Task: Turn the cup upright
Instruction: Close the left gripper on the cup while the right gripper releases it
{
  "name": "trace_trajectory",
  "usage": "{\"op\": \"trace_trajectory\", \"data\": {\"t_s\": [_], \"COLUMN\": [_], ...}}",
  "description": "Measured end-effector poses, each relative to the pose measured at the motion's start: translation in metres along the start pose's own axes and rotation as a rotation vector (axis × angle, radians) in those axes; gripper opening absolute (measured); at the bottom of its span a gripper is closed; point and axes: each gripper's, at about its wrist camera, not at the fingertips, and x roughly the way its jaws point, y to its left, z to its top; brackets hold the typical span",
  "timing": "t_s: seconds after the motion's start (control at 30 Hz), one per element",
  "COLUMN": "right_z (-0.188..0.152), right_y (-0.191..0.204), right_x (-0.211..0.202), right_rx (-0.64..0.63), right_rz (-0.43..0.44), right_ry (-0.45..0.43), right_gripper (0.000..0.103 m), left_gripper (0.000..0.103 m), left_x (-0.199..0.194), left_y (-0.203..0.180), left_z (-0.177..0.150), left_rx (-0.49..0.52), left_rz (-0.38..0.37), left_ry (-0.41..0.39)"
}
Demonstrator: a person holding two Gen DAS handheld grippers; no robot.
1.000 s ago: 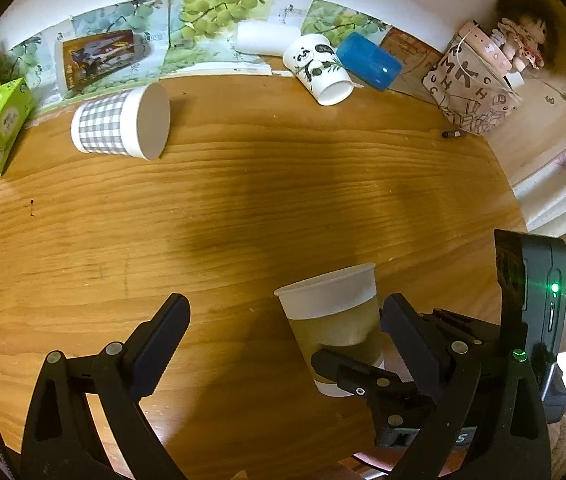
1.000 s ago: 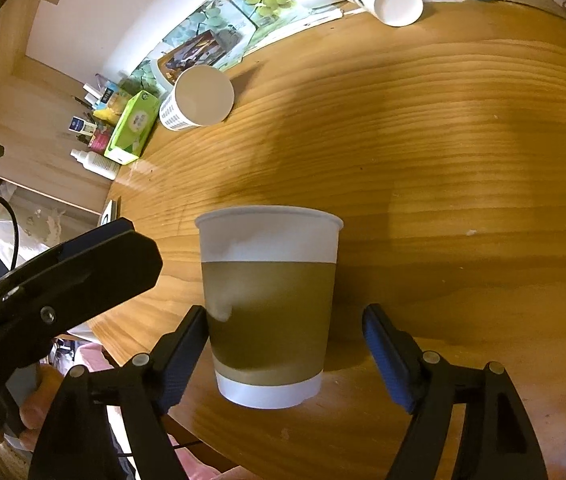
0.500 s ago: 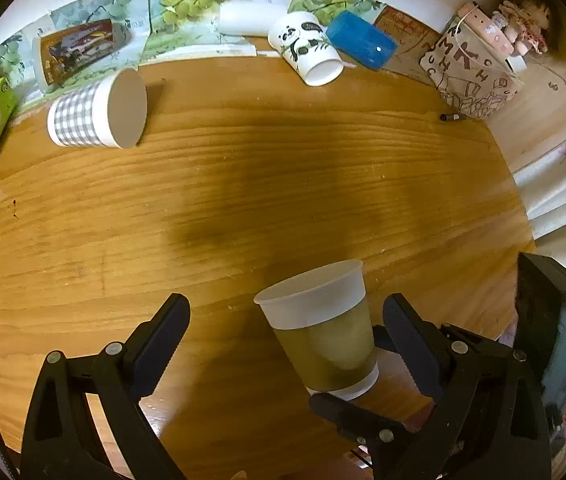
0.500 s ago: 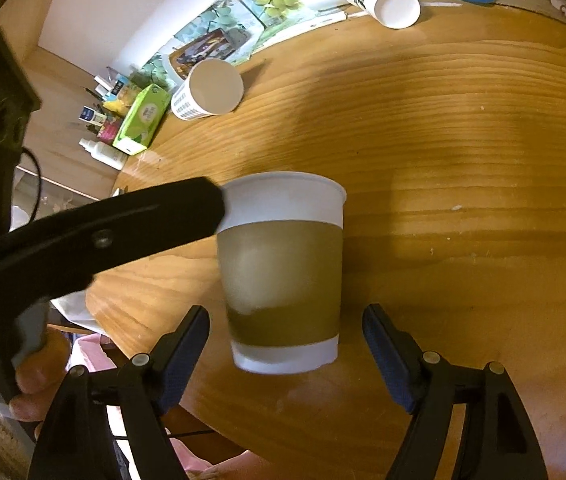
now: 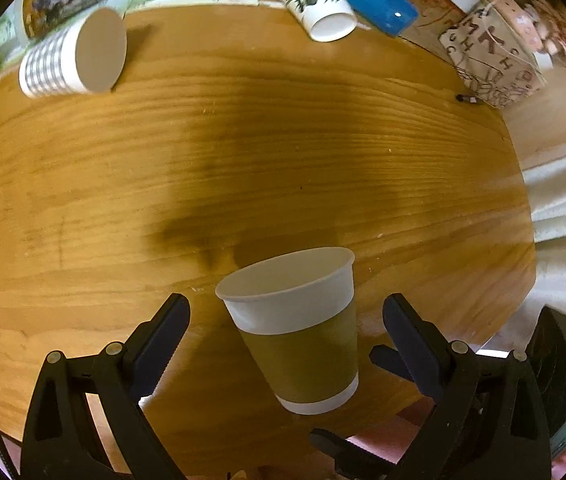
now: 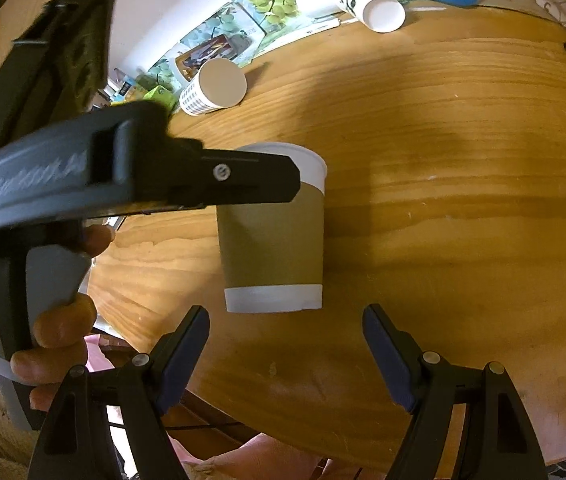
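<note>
A white paper cup with a brown sleeve (image 5: 303,332) stands upright near the front edge of the wooden table (image 5: 283,140). My left gripper (image 5: 285,320) is open with its fingers on either side of the cup, not touching it. In the right wrist view the same cup (image 6: 273,240) stands just beyond my open, empty right gripper (image 6: 285,332). The left gripper's body (image 6: 135,176) crosses in front of the cup's rim there.
A checked cup (image 5: 73,56) lies on its side at the far left, and a panda cup (image 5: 317,4) lies on its side at the back. A blue case (image 5: 379,8), a patterned bag (image 5: 491,64) and a green box (image 6: 159,94) line the back edge.
My left gripper has swung right and in, so the cup now sits between its fingers. My right gripper has drawn back from the cup, which now stands beyond its fingertips.
</note>
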Motion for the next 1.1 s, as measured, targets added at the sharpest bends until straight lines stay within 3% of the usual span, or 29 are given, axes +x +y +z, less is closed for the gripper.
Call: {"op": "trace_trajectory", "data": {"t_s": [0.4,0.6,0.73,1.1], "right_z": [-0.007,-0.010,-0.012,-0.017], "right_y": [-0.008,-0.007,-0.006,-0.011], "right_x": [-0.005,-0.003,-0.002,-0.011], "right_rx": [0.025,0.036,0.037,0.046], "right_rz": [0.006,0.004,0.004,0.008], "right_ry": [-0.015,-0.019,-0.024,-0.030], "right_gripper": [0.080,0.080,0.080,0.080], "left_gripper": [0.097,0.090,0.072,0.068], "left_x": [0.015,0.017,0.019,0.020], "left_y": [-0.001,0.008,0.010,0.010], "left_z": [0.007,0.004,0.004,0.008], "left_rx": [-0.119,-0.161,-0.177,-0.176], "left_rz": [-0.004,0.002,-0.008,-0.025], "left_ry": [0.087,0.097,0.111,0.087]}}
